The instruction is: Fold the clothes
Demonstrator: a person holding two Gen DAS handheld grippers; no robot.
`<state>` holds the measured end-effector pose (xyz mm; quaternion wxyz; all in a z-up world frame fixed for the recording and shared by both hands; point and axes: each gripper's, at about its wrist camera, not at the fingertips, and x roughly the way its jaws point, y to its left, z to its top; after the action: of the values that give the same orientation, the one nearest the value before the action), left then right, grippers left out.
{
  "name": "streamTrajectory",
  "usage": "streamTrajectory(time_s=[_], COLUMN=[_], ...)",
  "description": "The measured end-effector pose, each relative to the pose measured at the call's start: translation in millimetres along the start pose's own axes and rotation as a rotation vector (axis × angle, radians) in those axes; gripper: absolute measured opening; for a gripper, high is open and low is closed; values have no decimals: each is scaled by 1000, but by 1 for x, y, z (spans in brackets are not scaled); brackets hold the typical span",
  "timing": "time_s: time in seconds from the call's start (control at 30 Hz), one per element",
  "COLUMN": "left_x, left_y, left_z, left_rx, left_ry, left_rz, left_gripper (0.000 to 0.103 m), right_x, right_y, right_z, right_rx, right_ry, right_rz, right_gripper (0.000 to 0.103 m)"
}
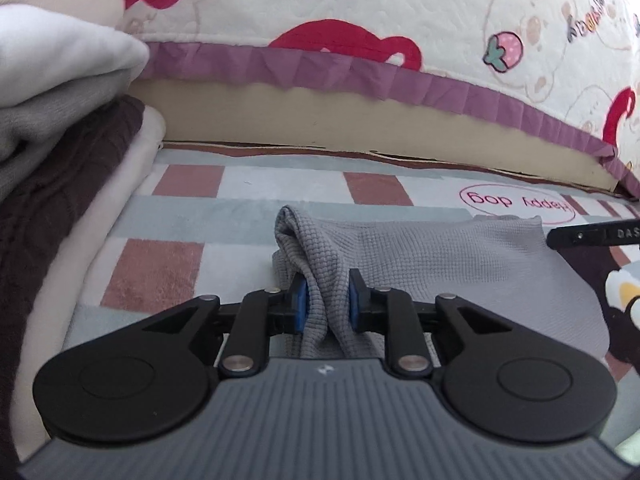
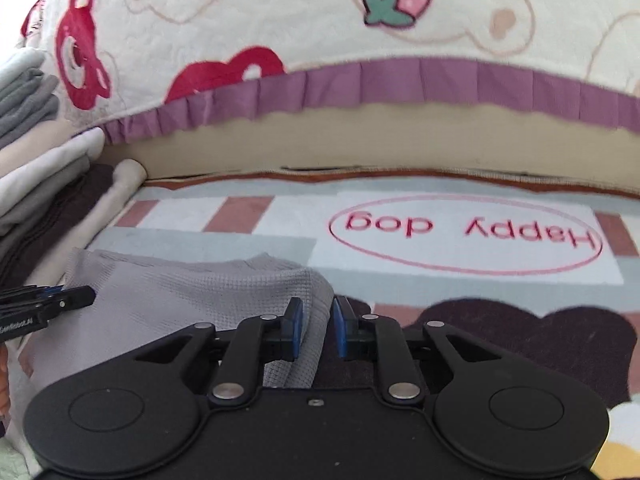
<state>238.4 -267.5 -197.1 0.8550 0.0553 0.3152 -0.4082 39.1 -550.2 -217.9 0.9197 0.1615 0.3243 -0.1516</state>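
Observation:
A grey waffle-knit garment (image 1: 440, 264) lies on the checked rug (image 1: 168, 264). My left gripper (image 1: 326, 300) is shut on a bunched fold at the garment's left edge, cloth squeezed between the blue pads (image 1: 299, 300). My right gripper (image 2: 318, 330) is shut on the garment's right edge (image 2: 200, 300), a thin fold between its blue pads (image 2: 341, 330). The right gripper's tip shows at the right of the left wrist view (image 1: 592, 236). The left gripper's tip shows at the left of the right wrist view (image 2: 52, 304).
A stack of folded clothes (image 1: 60, 128) in white, grey and dark brown stands at the left, also in the right wrist view (image 2: 36, 160). A bed with a cartoon quilt and purple frill (image 1: 360, 76) runs across the back. The rug bears a "Happy dog" oval (image 2: 464, 236).

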Motion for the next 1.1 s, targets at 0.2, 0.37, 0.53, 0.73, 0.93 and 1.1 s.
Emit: streamTrajectory(time_s=[0.2,0.37,0.53,0.73,0.93,1.1], left_x=[3,8,-5,-29,-34,-39], left_y=[0,0,2,-24,-35,-40], left_z=[0,3,15,36,29,31], left_rx=[22,53,56,196,234,259], left_ry=[-1,4,13,-23,-157,-129], left_rz=[1,-12,-34,-36,30,-68], left_gripper=[19,18,20,20,20,20], right_x=[-11,6,37,48,47,42], right_y=[22,62,50,28,26,19], right_z=[4,-2,9,25,25,24], right_rx=[-164,-460,-382,-269,-278,-247], right_ry=[-11,35,87,114,109,99], right_rz=[20,-24,-64,-123,-110,-142], right_gripper=[51,50,42,42,39,39])
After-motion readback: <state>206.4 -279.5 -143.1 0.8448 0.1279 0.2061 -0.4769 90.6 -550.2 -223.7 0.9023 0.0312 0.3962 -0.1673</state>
